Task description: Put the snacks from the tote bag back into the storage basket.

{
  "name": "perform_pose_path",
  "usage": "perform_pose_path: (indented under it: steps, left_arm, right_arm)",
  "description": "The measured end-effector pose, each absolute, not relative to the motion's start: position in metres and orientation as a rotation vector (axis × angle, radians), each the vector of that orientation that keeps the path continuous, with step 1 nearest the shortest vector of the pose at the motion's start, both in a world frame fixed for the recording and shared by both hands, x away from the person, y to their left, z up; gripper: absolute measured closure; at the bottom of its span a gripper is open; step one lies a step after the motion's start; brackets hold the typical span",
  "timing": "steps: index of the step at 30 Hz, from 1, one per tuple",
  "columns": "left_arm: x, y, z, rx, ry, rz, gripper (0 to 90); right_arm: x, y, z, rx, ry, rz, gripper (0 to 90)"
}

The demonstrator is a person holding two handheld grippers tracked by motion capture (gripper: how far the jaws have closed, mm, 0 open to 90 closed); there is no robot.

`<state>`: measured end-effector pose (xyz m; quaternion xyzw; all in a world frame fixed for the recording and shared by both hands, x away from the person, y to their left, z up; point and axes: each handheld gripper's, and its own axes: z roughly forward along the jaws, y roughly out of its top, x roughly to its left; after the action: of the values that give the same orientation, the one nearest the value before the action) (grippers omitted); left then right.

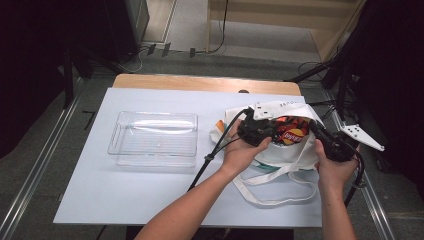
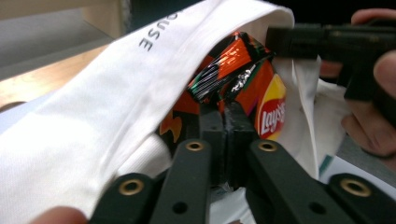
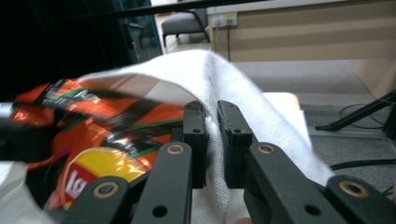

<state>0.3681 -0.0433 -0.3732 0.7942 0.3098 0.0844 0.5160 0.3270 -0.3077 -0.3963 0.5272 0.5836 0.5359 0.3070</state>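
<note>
1. Left gripper, jaws closed, pinches the orange Lay's chip bag inside the white tote bag, right of frame.
2. Right gripper clamps the tote's cloth edge.
3. A clear plastic tray sits apart, centre-left on the surface.

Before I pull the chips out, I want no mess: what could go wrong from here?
The left claw pinches only the crimped top of the chip bag, so it may slip or tear. The right claw holds just the rim of the tote bag; if the cloth slides free, the mouth closes on the chips.
</note>
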Motion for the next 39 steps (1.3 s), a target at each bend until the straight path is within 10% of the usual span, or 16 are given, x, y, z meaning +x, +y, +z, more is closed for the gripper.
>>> perform_pose_path:
  steps: [18,23,27,39]
  left_arm:
    - [0.358,0.036,-0.387,1.757,0.809,0.096,90.0]
    - [0.355,0.047,-0.377,1.71,0.815,0.198,51.9]
    - [0.356,0.053,-0.377,1.718,0.845,0.226,44.2]
    - [0.37,0.026,-0.402,1.915,0.968,0.346,54.0]
  right_arm:
    - [0.375,-0.273,-0.452,1.621,1.754,1.254,83.3]
    - [0.364,-0.274,-0.441,1.574,1.679,1.291,49.8]
    - [0.326,-0.284,-0.422,1.533,1.53,1.354,48.6]
    - [0.284,-0.233,-0.433,1.336,1.637,1.428,84.7]
